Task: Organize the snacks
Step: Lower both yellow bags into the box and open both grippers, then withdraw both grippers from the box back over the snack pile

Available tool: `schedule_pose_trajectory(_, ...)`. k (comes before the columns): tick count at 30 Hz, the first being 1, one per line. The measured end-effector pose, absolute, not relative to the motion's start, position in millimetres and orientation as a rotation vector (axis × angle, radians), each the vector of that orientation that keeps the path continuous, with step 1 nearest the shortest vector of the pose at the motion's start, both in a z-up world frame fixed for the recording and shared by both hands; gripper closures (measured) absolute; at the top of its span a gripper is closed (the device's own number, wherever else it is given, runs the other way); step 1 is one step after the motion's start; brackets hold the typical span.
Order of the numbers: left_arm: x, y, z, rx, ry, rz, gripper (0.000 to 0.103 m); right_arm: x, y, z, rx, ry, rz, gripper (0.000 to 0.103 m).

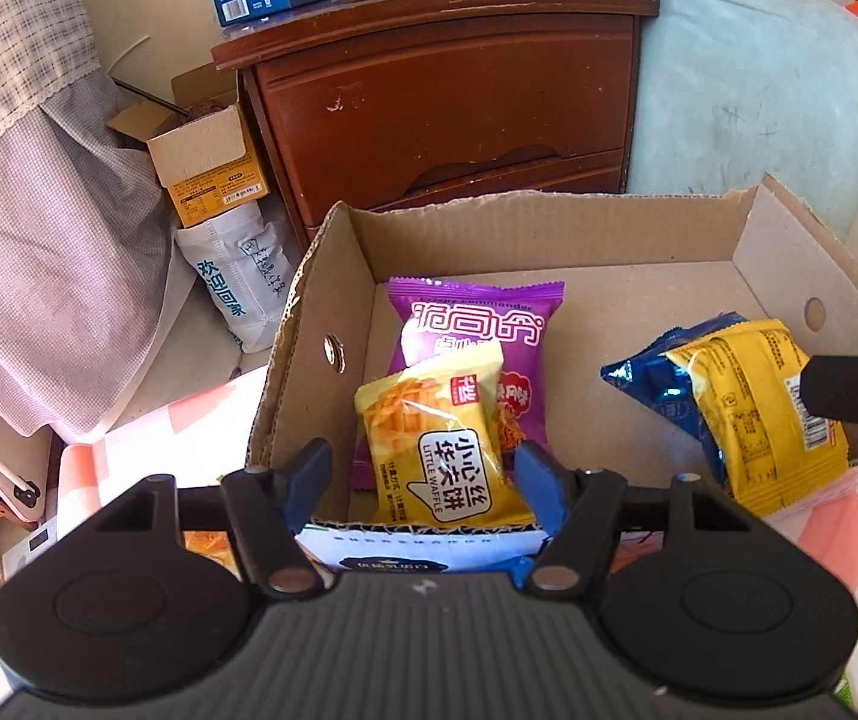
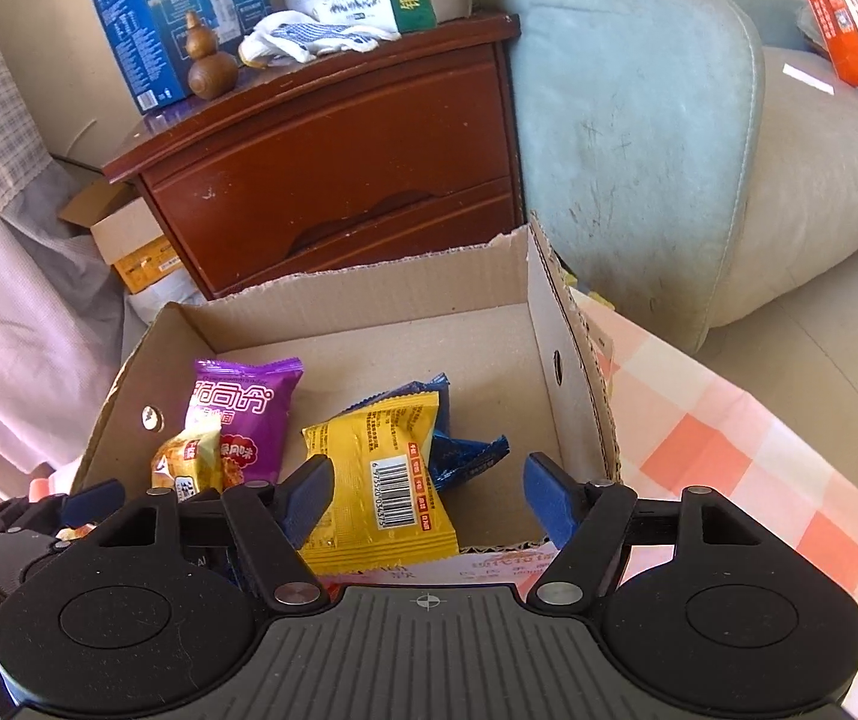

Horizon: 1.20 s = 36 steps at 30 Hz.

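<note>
Both sets of jaws spread wide, gripping nothing: left gripper [image 1: 423,483] over the waffle packet [image 1: 438,438] leaning on the purple packet [image 1: 477,330], right gripper [image 2: 426,498] above the yellow packet [image 2: 381,480], all inside the cardboard box [image 1: 549,234].

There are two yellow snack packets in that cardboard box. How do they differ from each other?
The waffle packet shows its printed front, with a speech bubble reading "LITTLE WAFFLE"; the other yellow packet shows its back, with fine print and a barcode. The waffle packet lies on a purple packet at the left of the box; the other lies on a blue packet further right. Both are sealed yellow pouches.
</note>
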<state>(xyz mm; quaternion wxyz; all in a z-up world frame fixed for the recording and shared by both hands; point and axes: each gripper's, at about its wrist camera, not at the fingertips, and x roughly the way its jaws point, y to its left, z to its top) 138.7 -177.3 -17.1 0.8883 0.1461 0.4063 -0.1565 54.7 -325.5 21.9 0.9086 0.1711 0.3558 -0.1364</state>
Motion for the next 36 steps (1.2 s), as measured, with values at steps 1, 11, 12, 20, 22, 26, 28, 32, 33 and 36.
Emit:
schedule_pose_trajectory(1,138,-176,-16,0.298,0.838,-0.326,0.035,53,-324,25,0.327,0.735,-0.264,0.032)
schedule_pose_trajectory(11,133,-161,7,0.235,0.834,-0.342,0.033,64,-314,9,0.179,0.784,-0.306,0.033)
schedule_pose_trajectory(12,131,-159,8,0.235,0.836,-0.353,0.033,65,-315,9,0.191,0.771,-0.317,0.033)
schedule_pose_trajectory(20,108,-149,14,0.253,0.842,-0.385,0.029,75,-322,2,0.233,0.729,-0.431,0.032)
schedule_pose_trajectory(22,106,-145,14,0.243,0.857,-0.385,0.029,74,-326,4,0.279,0.724,-0.414,0.032)
schedule_pose_trajectory(26,104,-138,14,0.234,0.883,-0.376,0.029,67,-327,15,0.358,0.71,-0.336,0.032)
schedule_pose_trajectory(28,103,-134,14,0.224,0.9,-0.372,0.029,64,-322,19,0.343,0.711,-0.307,0.032)
schedule_pose_trajectory(32,99,-123,13,0.186,0.937,-0.368,0.029,58,-307,19,0.264,0.729,-0.268,0.03)
schedule_pose_trajectory(33,96,-122,14,0.181,0.939,-0.369,0.029,56,-304,19,0.255,0.737,-0.261,0.03)
schedule_pose_trajectory(36,87,-117,14,0.182,0.94,-0.37,0.029,50,-297,16,0.25,0.759,-0.231,0.03)
